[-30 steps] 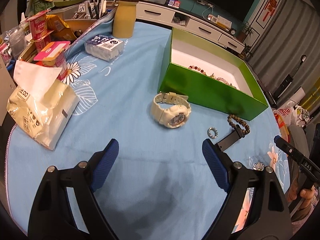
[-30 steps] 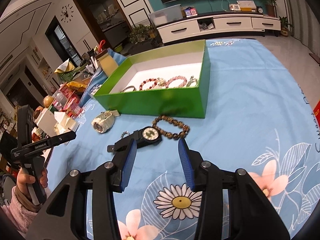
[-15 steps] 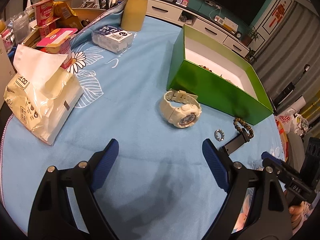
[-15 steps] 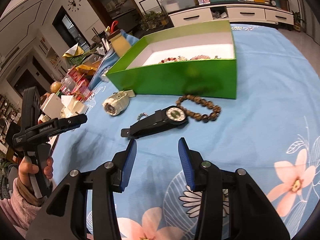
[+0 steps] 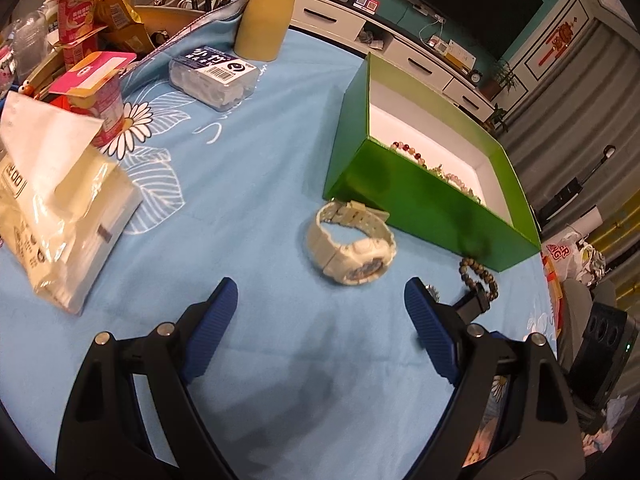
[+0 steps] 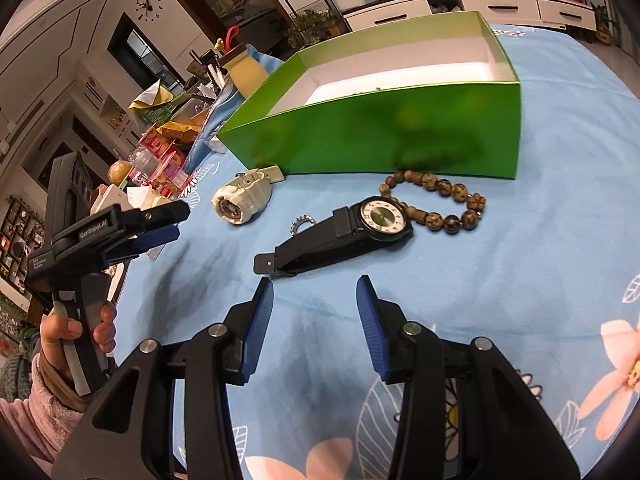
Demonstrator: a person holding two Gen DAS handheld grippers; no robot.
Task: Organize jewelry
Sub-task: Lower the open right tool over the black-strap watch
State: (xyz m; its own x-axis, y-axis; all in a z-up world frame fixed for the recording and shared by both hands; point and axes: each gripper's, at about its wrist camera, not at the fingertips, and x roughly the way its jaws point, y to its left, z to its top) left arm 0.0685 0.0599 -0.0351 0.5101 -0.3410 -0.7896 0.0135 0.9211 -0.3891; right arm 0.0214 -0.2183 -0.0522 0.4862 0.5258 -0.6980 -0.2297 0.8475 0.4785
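- Both of your grippers have drifted closer to the loose pieces since a second ago, and neither holds anything yet.
- Your left gripper [image 5: 320, 312], spread wide, now faces the white watch [image 5: 351, 245] just beside the green box [image 5: 420, 208].
- Your right gripper [image 6: 315, 312], half spread and empty, now sits near the black watch [image 6: 340, 236], whose face touches the bead bracelet [image 6: 440, 204].
- Four pieces, small ring [image 6: 303, 223] included, still lie on the table [image 6: 540, 240]: boxing them remains.
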